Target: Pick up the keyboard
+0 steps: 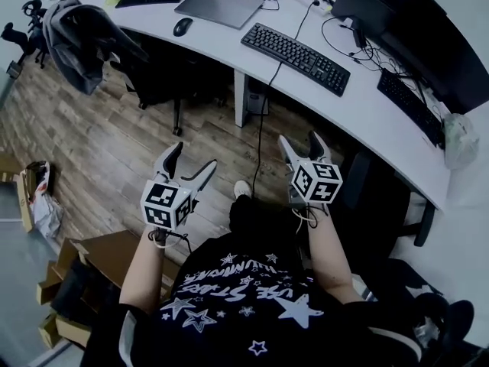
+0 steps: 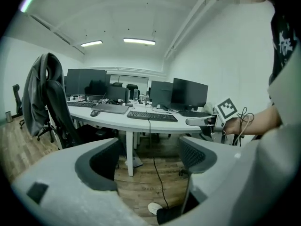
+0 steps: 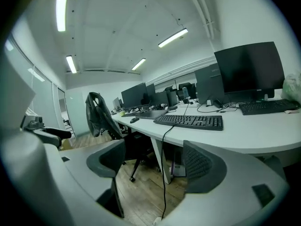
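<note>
Your left gripper point(image 1: 195, 157) and right gripper point(image 1: 299, 138) hang open and empty, low in frame; the keyboard point(image 1: 296, 58) lies on the desk point(image 1: 367, 117), upper centre. Its cable point(image 1: 263, 121) could snag when you lift

Black keyboard point(image 1: 296, 58) — flat on white desk point(image 1: 367, 113), cable point(image 1: 262, 121) hanging over edge

Open-plan office: a long, curved white desk point(image 1: 359, 117) on a white leg point(image 1: 241, 99) stands on a floor of brown wood planks point(image 1: 84, 151). Beside the desk is a black office chair point(image 2: 63, 114) with a grey jacket point(image 2: 37, 98) draped over its back. Dark monitors point(image 2: 190, 94) line the desk's far edge, fluorescent strip lights point(image 2: 139, 41) are lit on the white ceiling point(image 2: 117, 13) between white walls point(image 2: 221, 60), and cardboard boxes point(image 1: 107, 251) lie on the floor.
</note>
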Demonstrator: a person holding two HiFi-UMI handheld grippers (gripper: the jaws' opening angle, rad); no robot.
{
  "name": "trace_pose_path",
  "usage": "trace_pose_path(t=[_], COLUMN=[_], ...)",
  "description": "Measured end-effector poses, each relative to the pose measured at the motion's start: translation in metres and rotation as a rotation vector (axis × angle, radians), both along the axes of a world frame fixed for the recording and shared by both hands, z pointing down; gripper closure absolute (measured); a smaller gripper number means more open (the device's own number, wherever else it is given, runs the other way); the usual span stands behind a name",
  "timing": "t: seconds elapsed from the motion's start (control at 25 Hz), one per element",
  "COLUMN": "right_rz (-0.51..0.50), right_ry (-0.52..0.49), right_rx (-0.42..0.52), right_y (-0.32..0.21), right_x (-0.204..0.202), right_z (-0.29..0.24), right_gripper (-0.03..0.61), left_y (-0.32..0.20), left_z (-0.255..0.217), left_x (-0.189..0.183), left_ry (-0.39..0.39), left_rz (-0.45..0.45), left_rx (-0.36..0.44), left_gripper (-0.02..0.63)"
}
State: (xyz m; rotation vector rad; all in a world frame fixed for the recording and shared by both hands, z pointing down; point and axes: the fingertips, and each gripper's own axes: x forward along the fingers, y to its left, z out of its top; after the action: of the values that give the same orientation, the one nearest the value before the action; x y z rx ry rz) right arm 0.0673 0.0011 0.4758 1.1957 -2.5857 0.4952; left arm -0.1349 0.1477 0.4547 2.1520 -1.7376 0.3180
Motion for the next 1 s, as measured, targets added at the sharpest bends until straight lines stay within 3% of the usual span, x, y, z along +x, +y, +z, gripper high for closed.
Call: trace_pose_path(t=[0.2, 0.52, 1.0], right_rz=[0.062, 0.194, 0.191], right_ry=[-0.016, -0.035, -0.015], right_rx=[-0.035, -0.058, -0.099], right_y=[-0.060, -0.149, -0.209], right_x=[0.005, 0.044, 0.062], right_z=[0.008, 0.007, 0.013], right_gripper=[0.196, 0.193, 0.184], left_y=[-0.072, -0.180, -0.268], left_z=[0.000, -0.004, 0.000], left_x=[-0.004, 0.015, 0.023], left_ry=[-0.022, -0.053, -0.087], left_rz=[0.058, 0.179, 0.221], left_rx=[-0.026, -0.044, -0.074], left_gripper=[0.206, 0.198, 0.198])
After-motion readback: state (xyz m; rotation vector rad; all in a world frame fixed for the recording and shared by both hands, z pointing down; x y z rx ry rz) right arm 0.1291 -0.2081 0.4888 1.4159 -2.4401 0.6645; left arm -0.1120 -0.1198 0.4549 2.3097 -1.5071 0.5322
